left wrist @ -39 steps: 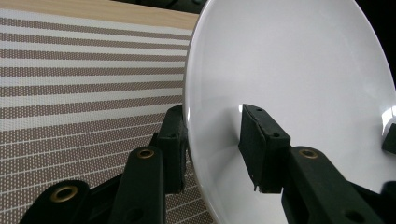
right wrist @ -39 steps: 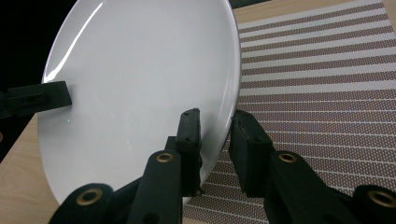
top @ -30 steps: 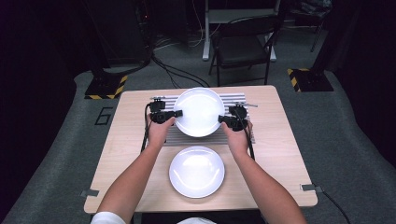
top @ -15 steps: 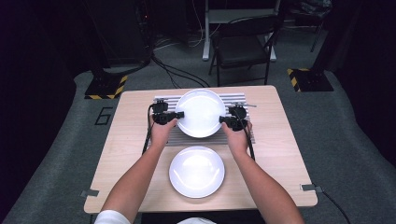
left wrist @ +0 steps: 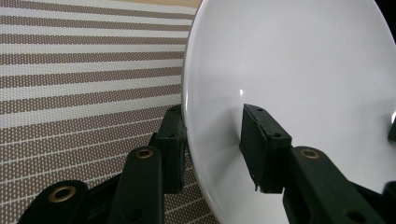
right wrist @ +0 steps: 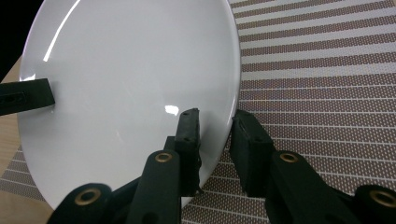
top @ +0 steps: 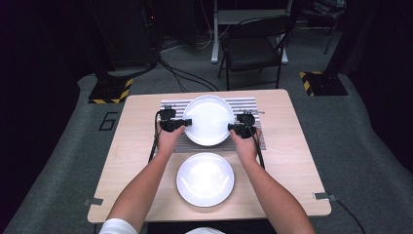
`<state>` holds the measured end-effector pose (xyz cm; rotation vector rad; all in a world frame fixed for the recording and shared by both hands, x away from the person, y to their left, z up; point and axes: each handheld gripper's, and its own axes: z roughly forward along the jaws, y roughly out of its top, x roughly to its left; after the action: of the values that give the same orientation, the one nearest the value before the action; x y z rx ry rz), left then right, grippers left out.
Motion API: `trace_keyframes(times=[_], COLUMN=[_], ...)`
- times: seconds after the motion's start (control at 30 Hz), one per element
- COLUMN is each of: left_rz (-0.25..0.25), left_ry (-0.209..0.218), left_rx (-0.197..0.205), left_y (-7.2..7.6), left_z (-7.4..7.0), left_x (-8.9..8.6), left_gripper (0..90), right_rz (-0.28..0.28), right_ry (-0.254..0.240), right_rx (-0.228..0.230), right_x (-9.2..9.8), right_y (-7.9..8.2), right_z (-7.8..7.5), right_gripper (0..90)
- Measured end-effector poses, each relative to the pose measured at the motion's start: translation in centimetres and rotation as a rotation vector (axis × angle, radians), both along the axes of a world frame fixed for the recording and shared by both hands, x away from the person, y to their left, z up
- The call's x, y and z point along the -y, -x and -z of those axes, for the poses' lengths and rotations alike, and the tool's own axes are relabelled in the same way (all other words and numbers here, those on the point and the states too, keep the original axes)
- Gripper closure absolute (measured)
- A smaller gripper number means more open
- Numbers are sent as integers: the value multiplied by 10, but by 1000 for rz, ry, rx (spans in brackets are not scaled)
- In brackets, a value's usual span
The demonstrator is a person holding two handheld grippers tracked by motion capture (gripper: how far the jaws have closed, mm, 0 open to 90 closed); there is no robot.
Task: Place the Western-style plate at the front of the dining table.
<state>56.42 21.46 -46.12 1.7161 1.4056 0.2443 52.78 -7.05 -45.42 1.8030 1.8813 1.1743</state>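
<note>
A white plate [top: 208,119] sits over the striped placemat [top: 248,105] at the back of the table, held by both grippers. My left gripper [top: 187,122] is shut on its left rim; in the left gripper view [left wrist: 215,112] one jaw lies under the rim and the other inside the plate [left wrist: 289,60]. My right gripper [top: 231,128] is shut on the right rim in the same way [right wrist: 215,115], one jaw on the plate's face [right wrist: 126,70] and one beneath it. A second white plate [top: 205,179] lies flat on the wood nearer the person.
The wooden table [top: 131,161] has bare wood to the left and right of the plates. Cables trail from both grippers along the forearms. A chair [top: 253,48] stands on the grey floor beyond the table's far edge.
</note>
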Motion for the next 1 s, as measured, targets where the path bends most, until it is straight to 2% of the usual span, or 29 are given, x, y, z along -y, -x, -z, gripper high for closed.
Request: trace_keyframes(times=[0.2,0.57,0.77,1.0], left_rz=[-8,-23,-6,-11], left_ry=[0,3,-12,-18], left_rx=[1,-21,-20,-24], left_y=[-3,-11,-14,-16], left_z=[2,11,13,17], left_x=[-1,0,3,5], left_gripper=[611,611,612,611], right_rz=[-3,13,22,21], right_ry=[10,13,10,22], right_rx=[4,-21,-34,-33], right_x=[-2,-5,-1,-1], right_y=[-4,-14,-19,-22], right_z=[2,8,12,16], right_gripper=[730,730,725,725])
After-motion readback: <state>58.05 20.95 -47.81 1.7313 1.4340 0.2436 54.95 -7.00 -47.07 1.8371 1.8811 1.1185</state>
